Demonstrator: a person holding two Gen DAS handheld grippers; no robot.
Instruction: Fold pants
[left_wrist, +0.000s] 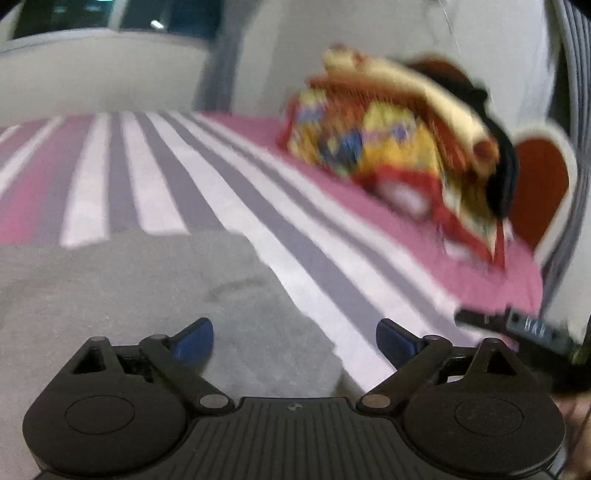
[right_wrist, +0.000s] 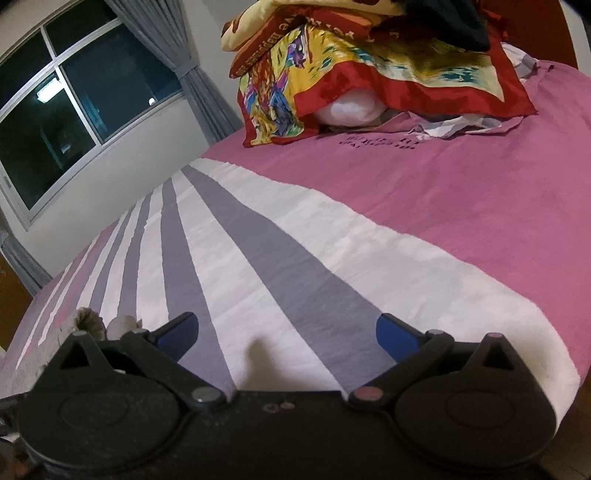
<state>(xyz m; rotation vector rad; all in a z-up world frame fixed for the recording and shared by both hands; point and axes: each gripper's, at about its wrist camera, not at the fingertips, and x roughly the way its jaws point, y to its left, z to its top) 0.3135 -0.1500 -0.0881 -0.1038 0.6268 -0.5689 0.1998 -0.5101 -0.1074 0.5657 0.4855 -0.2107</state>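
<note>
The grey pants (left_wrist: 129, 295) lie flat on the striped bedspread (left_wrist: 229, 192) in the blurred left wrist view. My left gripper (left_wrist: 294, 341) is open and empty, just above the pants' right edge. In the right wrist view only a bunched grey bit of the pants (right_wrist: 88, 321) shows at the far left. My right gripper (right_wrist: 287, 334) is open and empty, over the grey and white stripes of the bedspread (right_wrist: 280, 258), to the right of the pants. Part of the right gripper (left_wrist: 524, 328) shows at the right edge of the left wrist view.
A pile of pillows and colourful cloth (right_wrist: 369, 62) sits at the head of the bed, also in the left wrist view (left_wrist: 399, 147). A window (right_wrist: 74, 96) and grey curtain (right_wrist: 199, 81) are to the left. The bed's edge (right_wrist: 546, 369) drops off at the right.
</note>
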